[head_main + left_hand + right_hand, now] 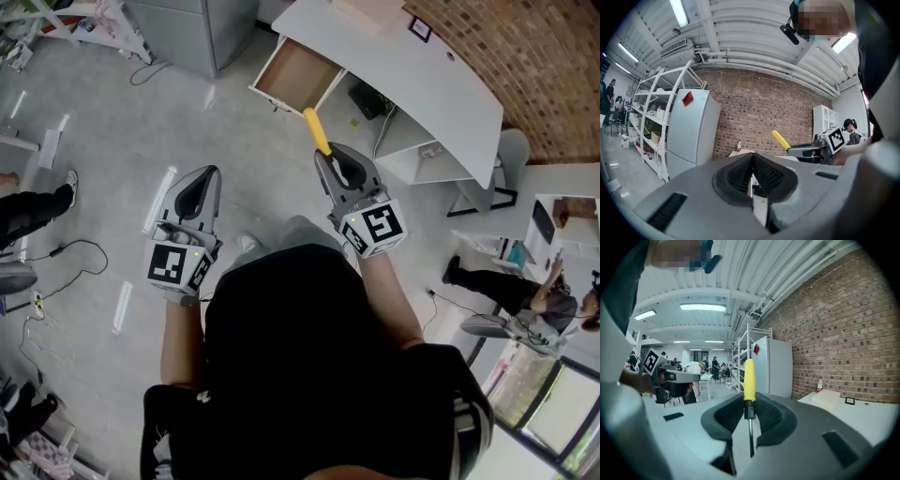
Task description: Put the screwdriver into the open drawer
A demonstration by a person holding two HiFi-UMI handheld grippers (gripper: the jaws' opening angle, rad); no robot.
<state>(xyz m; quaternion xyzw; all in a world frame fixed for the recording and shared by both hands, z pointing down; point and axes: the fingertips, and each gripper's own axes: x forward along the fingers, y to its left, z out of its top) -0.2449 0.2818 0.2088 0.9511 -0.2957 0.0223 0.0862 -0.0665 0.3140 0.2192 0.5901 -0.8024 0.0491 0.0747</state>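
We stand over a pale grey floor, with a brick wall running along the top right of the head view. Against that wall sits a long white surface. A tall grey fridge stands to its left, seen in the left gripper view.

At the near end of the surface a drawer is pulled out, its brown wooden bottom bare.

We hold both claws out in front of us, above the floor and apart from each other. The right claw is clamped on the screwdriver. In the right gripper view its pads press on the black collar just under the yellow handle. The handle juts out past the jaw tips, and the thin metal shaft runs back between the jaws toward the claw's body. In the head view the handle points up toward the drawer, and the tool is in the air outside it.

The left claw has its jaws drawn together, the ribbed pads meeting at the tips with nothing between them.
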